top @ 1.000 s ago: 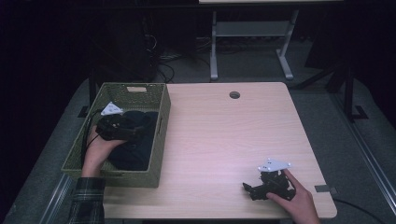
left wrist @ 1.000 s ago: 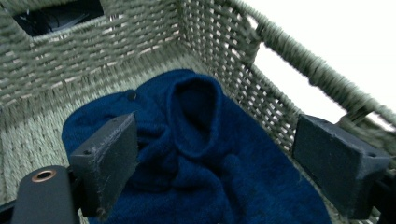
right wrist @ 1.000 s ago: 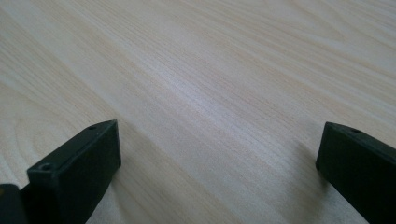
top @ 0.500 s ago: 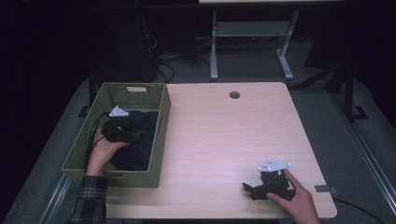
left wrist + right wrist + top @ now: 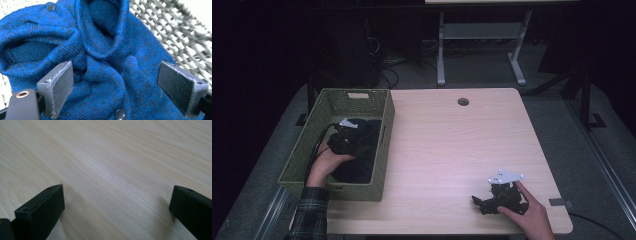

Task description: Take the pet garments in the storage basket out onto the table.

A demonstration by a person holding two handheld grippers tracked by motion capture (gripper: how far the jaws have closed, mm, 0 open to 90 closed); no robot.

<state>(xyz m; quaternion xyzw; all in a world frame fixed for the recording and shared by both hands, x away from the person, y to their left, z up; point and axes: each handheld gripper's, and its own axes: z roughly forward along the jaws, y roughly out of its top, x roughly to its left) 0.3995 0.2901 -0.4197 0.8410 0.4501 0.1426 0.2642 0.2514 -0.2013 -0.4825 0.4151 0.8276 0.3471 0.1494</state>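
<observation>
Basket (image 5: 384,125): green woven, on table (image 5: 452,145) at left edge; holds blue knit garment (image 5: 105,62) w/ dark buttons, crumpled, looks near-black in high view.
Left gripper (image 5: 346,142): inside basket, over garment; jaws wide apart, one each side of knit fold, not clamped; basket wall beyond at right in left gripper view.
Right gripper (image 5: 492,201): near right of table, low over bare wood; jaws apart, nothing between.
</observation>
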